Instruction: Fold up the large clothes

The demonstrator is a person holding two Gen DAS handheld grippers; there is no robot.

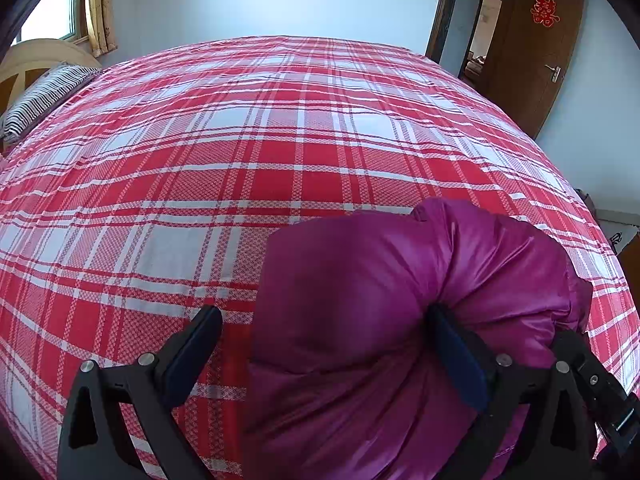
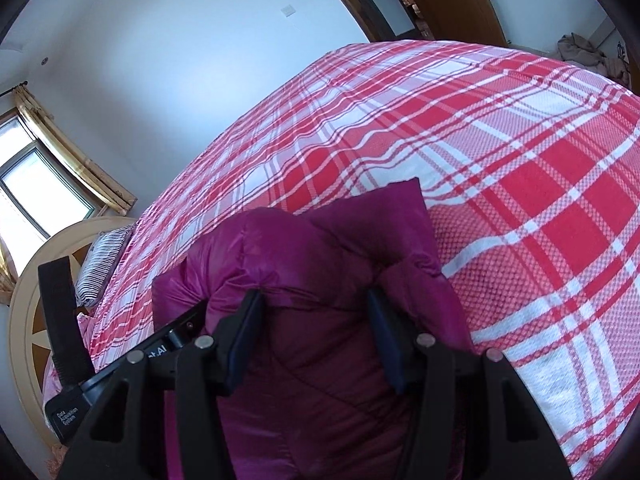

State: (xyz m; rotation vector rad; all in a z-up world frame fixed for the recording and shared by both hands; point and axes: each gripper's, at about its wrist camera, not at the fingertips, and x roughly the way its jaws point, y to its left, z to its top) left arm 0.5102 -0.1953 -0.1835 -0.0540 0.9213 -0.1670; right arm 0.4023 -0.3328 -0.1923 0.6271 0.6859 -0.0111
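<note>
both claws sit at the purple jacket (image 1: pixel 380 300): left claw (image 1: pixel 328 344) spread wide astride its edge, not pinching; right claw (image 2: pixel 316 324) clamps the puffy bundle, probably keeping the fold steady on the plaid bed (image 1: pixel 240 140).

The magenta jacket (image 1: pixel 360 280) is a puffy, quilted cloth with a smooth, slightly glossy sheen that catches light on its folds. The red-and-white checked bedspread (image 1: pixel 240 140) under it is matt woven cloth with a fine, grainy weave. At the far left, the striped pillow (image 1: pixel 40 100) is soft matt fabric, and the headboard (image 2: pixel 28 300) looks like painted wood with a smooth cream finish. The fingers (image 2: pixel 244 332) are matt black plastic with dark blue pads and shiny round metal pins. The door (image 1: pixel 532 52) is smooth brown wood with a metal handle.
</note>
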